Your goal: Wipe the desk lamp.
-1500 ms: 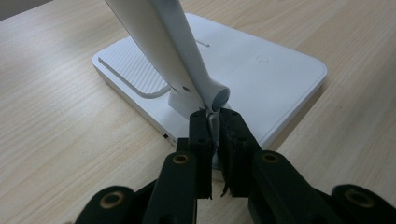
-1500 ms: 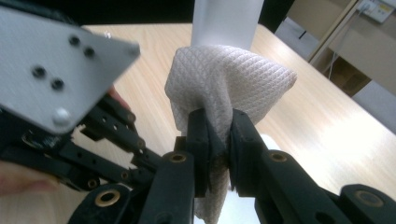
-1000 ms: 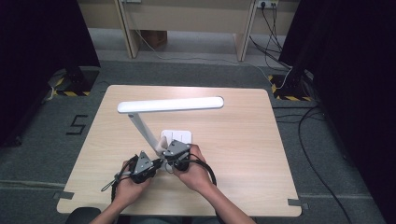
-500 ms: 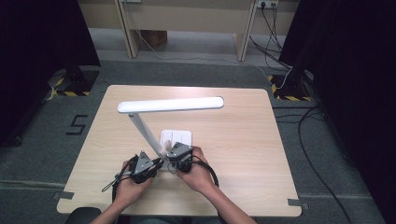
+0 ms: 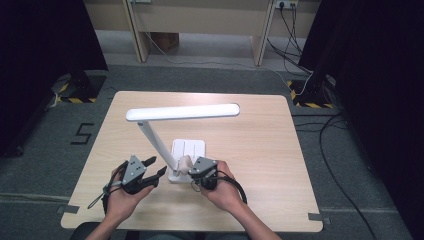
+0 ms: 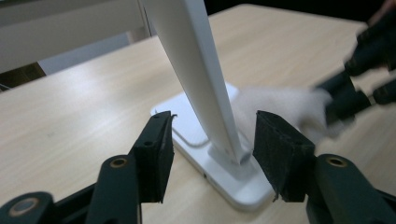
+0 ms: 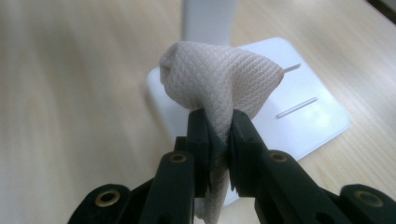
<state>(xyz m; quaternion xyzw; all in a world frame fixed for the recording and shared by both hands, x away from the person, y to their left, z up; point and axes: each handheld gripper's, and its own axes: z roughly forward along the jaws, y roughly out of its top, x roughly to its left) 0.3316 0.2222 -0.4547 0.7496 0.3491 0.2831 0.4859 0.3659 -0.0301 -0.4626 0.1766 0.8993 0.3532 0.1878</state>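
Wiping down the desk lamp (image 5: 182, 112)

Right gripper (image 7: 219, 123) is pinching a white cloth (image 7: 219, 84) at the lamp's base (image 7: 303, 116); left gripper (image 6: 210, 140), jaws just opening wide, is straddling the stem (image 6: 201, 79) without touching.

Bunched white cloth (image 7: 219, 88), against white lamp base (image 7: 299, 116)

R tongs (image 7: 218, 128) pinch cloth (image 7: 219, 81) w/ lamp base (image 7: 303, 116) behind.

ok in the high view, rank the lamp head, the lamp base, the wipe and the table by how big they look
1. table
2. lamp head, the long white bar
3. lamp base, the flat white plate
4. wipe, a small crumpled wad by the base

The head sits higher, nearer the camera, so its lead over the base is unsure.
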